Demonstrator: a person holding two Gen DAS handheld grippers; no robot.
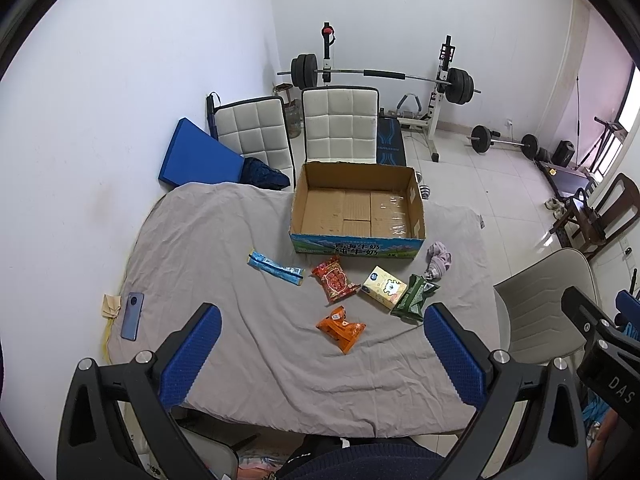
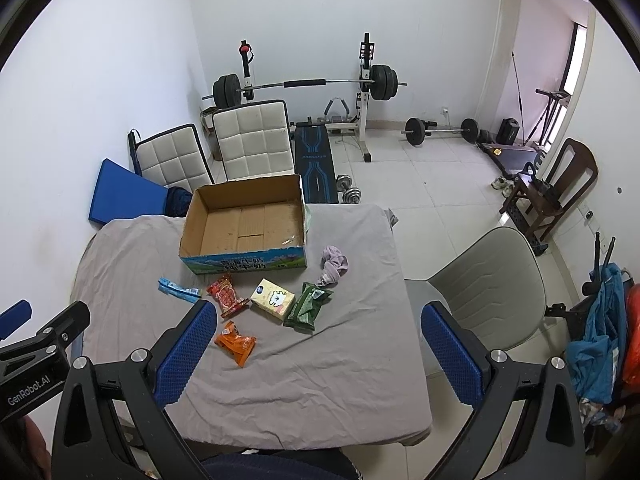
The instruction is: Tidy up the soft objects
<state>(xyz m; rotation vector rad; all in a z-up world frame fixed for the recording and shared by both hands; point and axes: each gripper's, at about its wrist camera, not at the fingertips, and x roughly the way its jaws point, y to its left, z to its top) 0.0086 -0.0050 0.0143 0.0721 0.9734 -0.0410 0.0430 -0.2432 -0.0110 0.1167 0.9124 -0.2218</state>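
Note:
An open cardboard box (image 1: 357,236) (image 2: 244,258) stands empty at the far side of the grey-clothed table (image 1: 224,240) (image 2: 132,248). In front of it lie a blue packet (image 1: 275,267) (image 2: 179,290), a red snack bag (image 1: 335,280) (image 2: 226,295), an orange snack bag (image 1: 341,329) (image 2: 235,343), a yellow tissue pack (image 1: 385,286) (image 2: 274,298), a green pack (image 1: 414,298) (image 2: 308,306) and a crumpled pink cloth (image 1: 438,261) (image 2: 333,265). My left gripper (image 1: 322,354) is open and empty above the near table edge. My right gripper (image 2: 318,356) is open and empty, above the table's near right part.
A blue phone (image 1: 133,316) and a beige rag (image 1: 111,305) lie at the table's left edge. Two white padded chairs (image 1: 340,124) stand behind the table, a grey chair (image 2: 492,284) to its right. A barbell rack (image 1: 384,76) and weights stand on the floor behind.

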